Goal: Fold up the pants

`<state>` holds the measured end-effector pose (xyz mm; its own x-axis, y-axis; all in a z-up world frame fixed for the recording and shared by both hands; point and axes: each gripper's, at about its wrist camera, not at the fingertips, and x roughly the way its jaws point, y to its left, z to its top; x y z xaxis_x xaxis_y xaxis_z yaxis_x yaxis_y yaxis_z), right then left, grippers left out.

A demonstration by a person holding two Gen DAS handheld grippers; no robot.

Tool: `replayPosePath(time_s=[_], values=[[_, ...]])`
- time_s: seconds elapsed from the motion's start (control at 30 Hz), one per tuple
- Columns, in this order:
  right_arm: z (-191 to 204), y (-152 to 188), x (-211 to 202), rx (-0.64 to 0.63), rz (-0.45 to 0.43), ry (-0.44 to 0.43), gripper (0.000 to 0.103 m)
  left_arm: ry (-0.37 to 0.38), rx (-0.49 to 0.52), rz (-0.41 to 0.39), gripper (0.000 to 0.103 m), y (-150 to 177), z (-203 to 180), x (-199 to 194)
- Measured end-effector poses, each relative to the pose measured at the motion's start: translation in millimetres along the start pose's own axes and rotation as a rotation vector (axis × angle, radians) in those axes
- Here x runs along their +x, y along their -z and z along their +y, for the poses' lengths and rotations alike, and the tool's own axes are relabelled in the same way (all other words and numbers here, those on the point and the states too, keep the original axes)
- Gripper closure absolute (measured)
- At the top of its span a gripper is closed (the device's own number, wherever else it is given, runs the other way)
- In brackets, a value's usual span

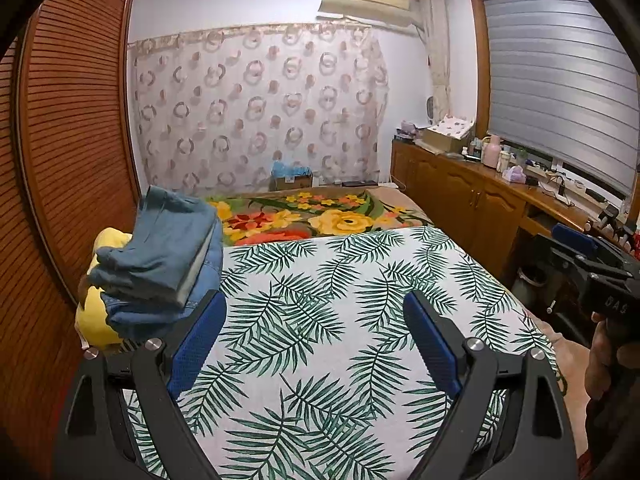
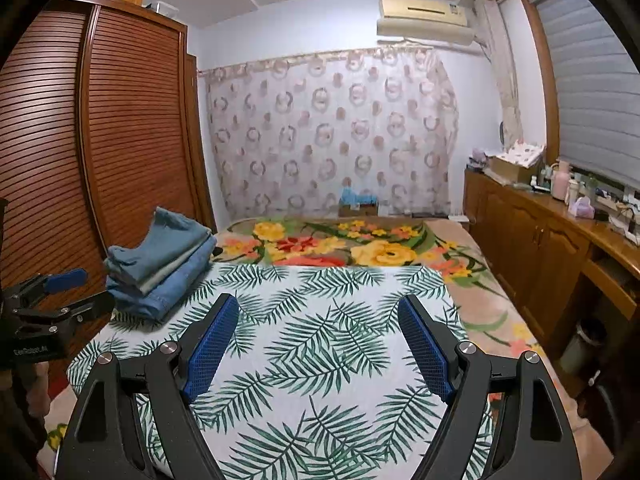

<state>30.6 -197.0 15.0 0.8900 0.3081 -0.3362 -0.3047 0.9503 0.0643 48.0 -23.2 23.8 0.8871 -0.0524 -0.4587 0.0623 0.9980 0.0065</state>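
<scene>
A stack of folded blue denim pants (image 1: 160, 256) lies at the left edge of the palm-leaf sheet (image 1: 320, 300), on top of something yellow (image 1: 96, 320). It also shows in the right wrist view (image 2: 160, 264). My left gripper (image 1: 316, 312) is open and empty above the sheet, its left finger close to the stack. My right gripper (image 2: 318, 316) is open and empty over the sheet, to the right of the stack. The right gripper shows at the right edge of the left wrist view (image 1: 592, 264); the left gripper shows at the left edge of the right wrist view (image 2: 60, 292).
A floral blanket (image 1: 320, 216) covers the far half of the bed. A louvred wooden wardrobe (image 1: 72, 140) stands on the left. A wooden cabinet (image 1: 480, 192) with bottles and boxes runs along the right under a window blind. A patterned curtain (image 1: 260, 108) hangs behind.
</scene>
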Motion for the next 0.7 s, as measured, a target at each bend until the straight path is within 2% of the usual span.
replayPosePath(time_s=[0.2, 0.7], values=[[1.3, 11.0, 2.2, -0.014, -0.008, 0.006, 0.020, -0.007, -0.009, -0.016, 0.013, -0.5, 3.0, -4.7], [-6.6, 10.3, 1.5, -0.018, -0.006, 0.004, 0.020, -0.010, -0.012, -0.020, 0.013, -1.1, 5.4, -6.3]])
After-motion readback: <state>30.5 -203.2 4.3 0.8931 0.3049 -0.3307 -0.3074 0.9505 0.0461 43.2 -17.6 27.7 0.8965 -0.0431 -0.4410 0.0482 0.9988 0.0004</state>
